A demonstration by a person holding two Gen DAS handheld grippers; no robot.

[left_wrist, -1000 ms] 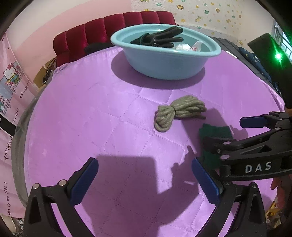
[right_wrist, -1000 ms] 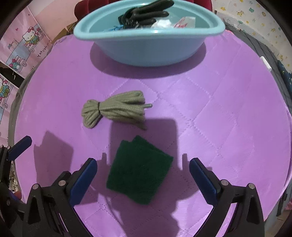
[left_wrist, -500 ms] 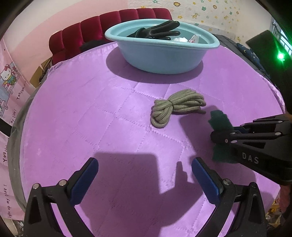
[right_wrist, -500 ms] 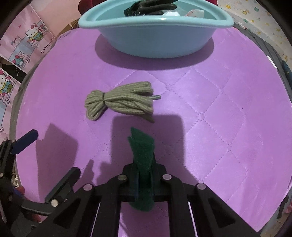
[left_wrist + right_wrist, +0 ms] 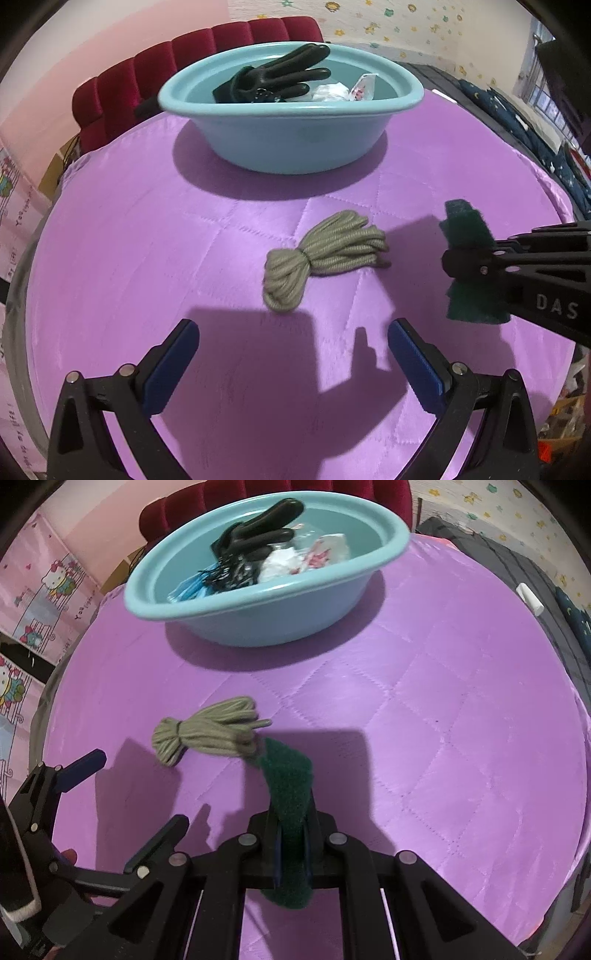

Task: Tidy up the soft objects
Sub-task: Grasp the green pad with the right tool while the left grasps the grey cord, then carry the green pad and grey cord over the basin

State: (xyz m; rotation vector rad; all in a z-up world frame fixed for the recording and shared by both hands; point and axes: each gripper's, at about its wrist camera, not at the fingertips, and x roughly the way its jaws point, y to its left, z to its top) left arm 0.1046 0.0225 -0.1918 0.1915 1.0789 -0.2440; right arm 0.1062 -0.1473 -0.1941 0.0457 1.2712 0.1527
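Observation:
My right gripper (image 5: 291, 849) is shut on a dark green scouring pad (image 5: 290, 786), folded between its jaws and lifted off the purple quilted table cover (image 5: 424, 738). From the left wrist view the same green pad (image 5: 467, 229) hangs in the right gripper (image 5: 461, 266) at the right edge. A coiled olive rope bundle (image 5: 325, 254) lies on the cover, just ahead of my open left gripper (image 5: 291, 354), which holds nothing. The light blue basin (image 5: 291, 144) at the back holds a black rubber glove (image 5: 280, 79) and white items.
A red tufted sofa (image 5: 192, 55) stands behind the table. Pink cartoon panels (image 5: 40, 602) line the left side. Dark bedding (image 5: 517, 122) lies to the right. The cover (image 5: 129, 258) drops away at its round edge.
The right gripper closed on the green pad, which lay flat on the cover, and raised it. Both grippers moved closer to the basin and the rope bundle.

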